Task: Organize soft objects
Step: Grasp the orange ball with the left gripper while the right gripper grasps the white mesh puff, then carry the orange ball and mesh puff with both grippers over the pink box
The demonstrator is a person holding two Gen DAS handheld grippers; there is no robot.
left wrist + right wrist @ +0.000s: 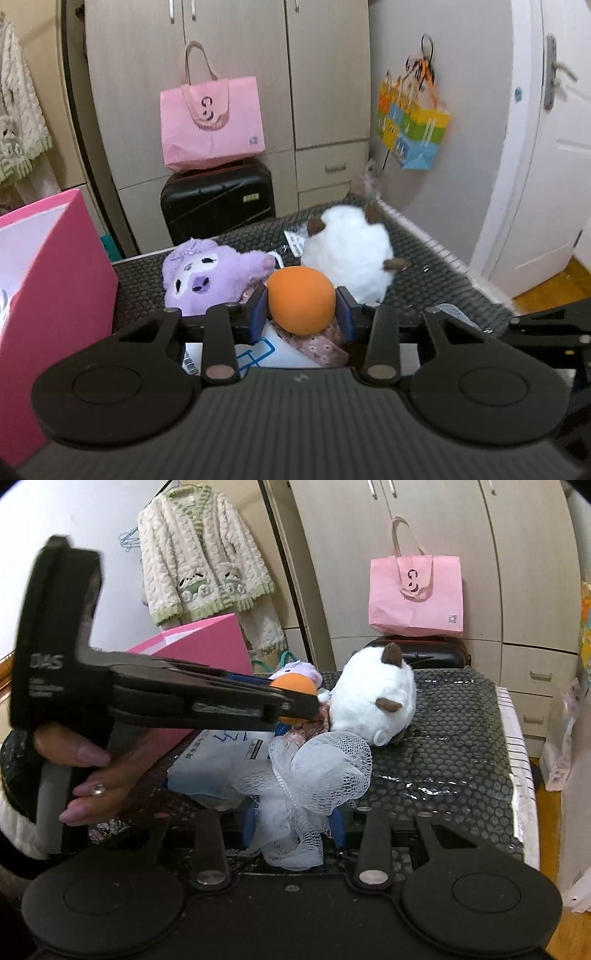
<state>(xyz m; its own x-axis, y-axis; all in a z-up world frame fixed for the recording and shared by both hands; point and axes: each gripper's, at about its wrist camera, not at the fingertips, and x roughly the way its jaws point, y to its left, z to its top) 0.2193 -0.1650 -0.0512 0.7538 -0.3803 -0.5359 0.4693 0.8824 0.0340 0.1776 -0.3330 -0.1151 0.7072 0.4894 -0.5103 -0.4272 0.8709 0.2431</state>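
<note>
My left gripper (pixel 301 314) is shut on an orange ball (pixel 300 299), its blue pads pressing both sides. The ball hangs just above a floral cloth (pixel 317 343) and a white packet (pixel 258 354). A purple plush (pixel 207 273) lies to its left and a white round plush (pixel 347 251) behind it. In the right wrist view, my right gripper (pixel 293 829) is shut on a white mesh bath pouf (pixel 314 771), which bulges up from between the blue pads. The left gripper (pixel 295 701) crosses that view from the left, a hand (pixel 92 775) holding it, with the orange ball (pixel 293 686) at its tip.
A black bubble mat (pixel 424 258) covers the table. An open pink box (pixel 55 295) stands at the table's left. Behind are a black suitcase (pixel 218 206) with a pink bag (pixel 214 122) on top, wardrobes, and a white door (pixel 546 166) at the right.
</note>
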